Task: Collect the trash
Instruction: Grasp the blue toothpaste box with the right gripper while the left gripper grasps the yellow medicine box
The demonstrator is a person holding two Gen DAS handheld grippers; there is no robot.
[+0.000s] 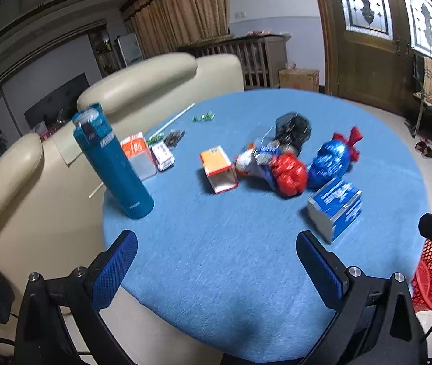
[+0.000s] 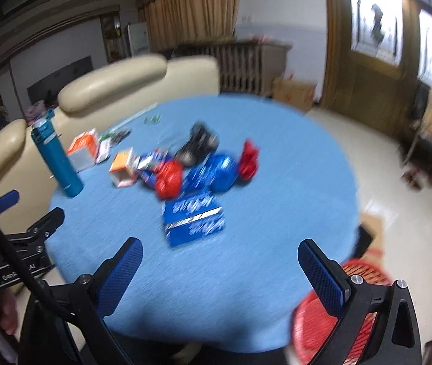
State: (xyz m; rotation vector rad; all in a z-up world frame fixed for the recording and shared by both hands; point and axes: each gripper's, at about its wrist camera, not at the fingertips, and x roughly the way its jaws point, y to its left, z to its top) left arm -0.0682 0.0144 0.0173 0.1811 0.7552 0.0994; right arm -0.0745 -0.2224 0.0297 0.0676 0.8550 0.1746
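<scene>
Left gripper (image 1: 216,269), right gripper (image 2: 220,269): jaws wide, empty, poised for approach | trash cluster incl. blue box (image 2: 194,222) frame centre on surface (image 1: 216,273) | red basket (image 2: 322,319) lower right, judged receptacle.

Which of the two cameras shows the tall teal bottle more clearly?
The left wrist view: the teal bottle stands large and close on the blue table, cap and body fairly sharp. The right wrist view shows the same bottle smaller, farther off and blurred.

Motion blur smears the blue box (image 2: 193,223) lettering; beside the tabletop (image 2: 276,182), the red basket (image 2: 322,319) is half hidden.
</scene>
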